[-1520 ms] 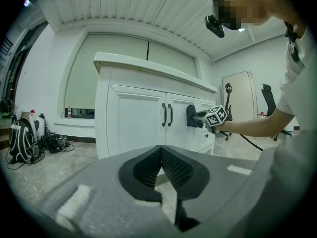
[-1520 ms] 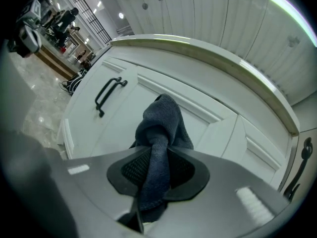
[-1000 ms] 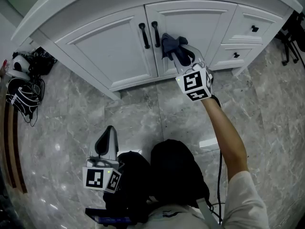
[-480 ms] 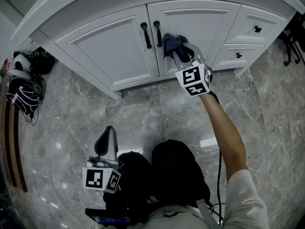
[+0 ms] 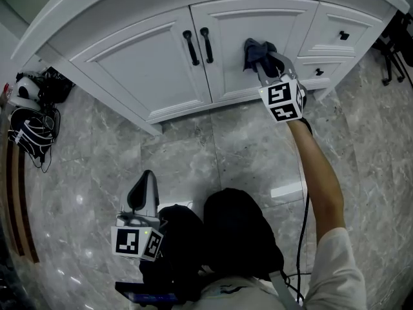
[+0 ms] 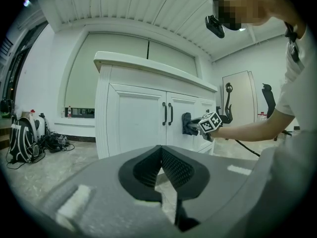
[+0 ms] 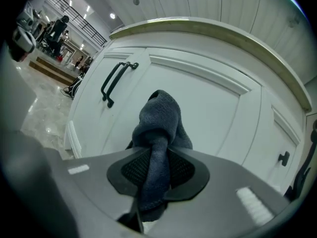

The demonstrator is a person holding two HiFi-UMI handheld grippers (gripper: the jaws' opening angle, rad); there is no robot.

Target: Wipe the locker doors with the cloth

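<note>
The right gripper [image 5: 263, 68] clenches its fingers on the dark cloth [image 5: 256, 50], pushing the bunched end against the right cupboard door [image 5: 229, 57] to rub it — the left gripper [image 5: 148, 176] waits low, fingers closed, empty.

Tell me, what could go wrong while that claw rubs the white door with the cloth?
1. The right claw pinches only a bunched fold of the dark cloth, so rubbing might tug it loose.
2. Little cloth sticks out past the claw, so its hard tips might scrape the cabinet door.
3. Wiping sideways, the cloth could snag on the black door handles or the drawer knob.
</note>
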